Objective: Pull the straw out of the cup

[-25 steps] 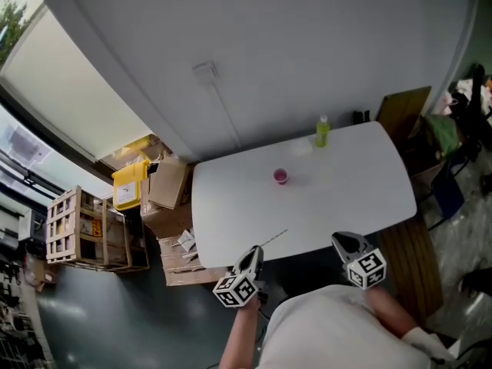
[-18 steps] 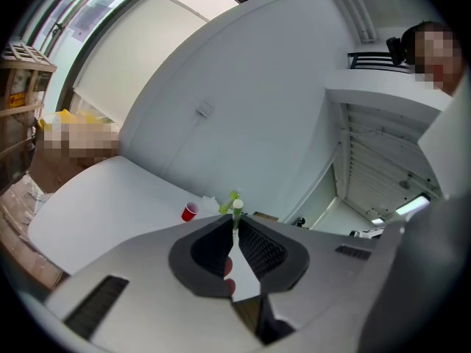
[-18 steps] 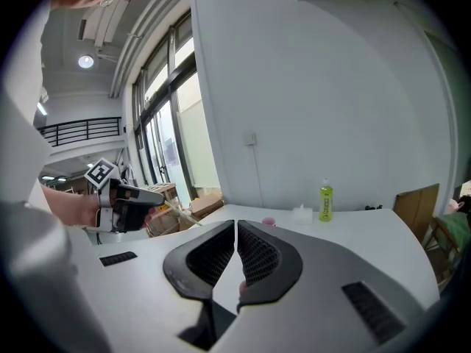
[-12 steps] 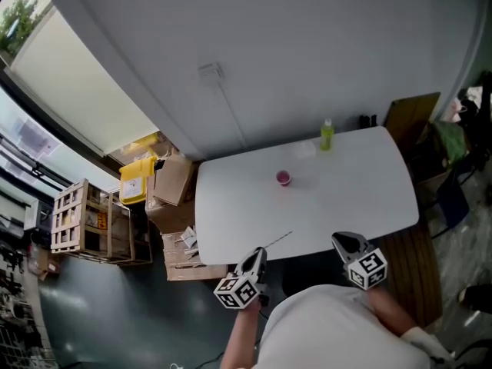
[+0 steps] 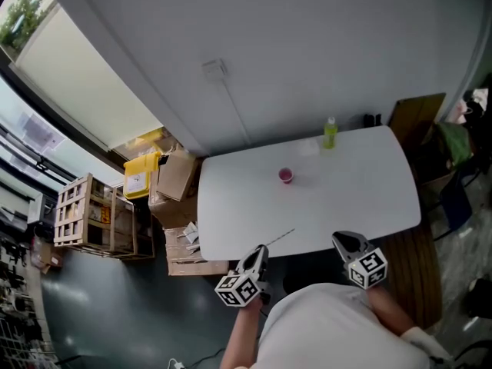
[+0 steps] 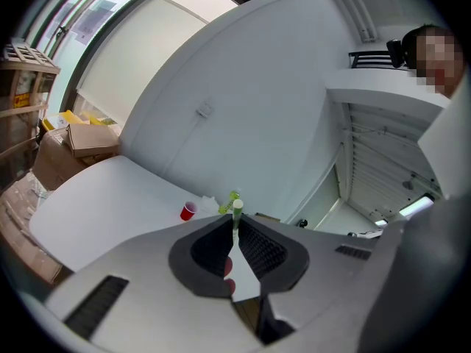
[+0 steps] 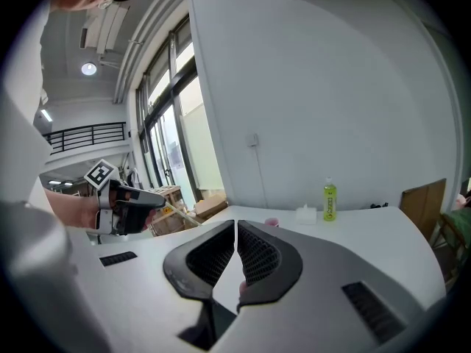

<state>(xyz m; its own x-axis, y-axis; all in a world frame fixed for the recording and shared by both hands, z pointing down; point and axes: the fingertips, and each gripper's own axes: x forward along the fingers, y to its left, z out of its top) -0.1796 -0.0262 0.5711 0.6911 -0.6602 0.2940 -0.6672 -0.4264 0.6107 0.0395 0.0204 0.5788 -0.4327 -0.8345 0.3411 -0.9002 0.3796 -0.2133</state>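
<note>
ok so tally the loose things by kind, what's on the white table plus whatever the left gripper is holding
small red plastic cup: 1
green plastic bottle: 1
small white pack beside the bottle, kind unclear: 1
thin pale straw, clamped in the left gripper: 1
total: 4

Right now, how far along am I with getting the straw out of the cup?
Done: the straw is out, clamped in the left gripper, well clear of the red cup, which stands alone on the table. In hand: only the straw; the right gripper is shut and empty. Left: nothing of the pull itself, perhaps setting the straw down.
</note>
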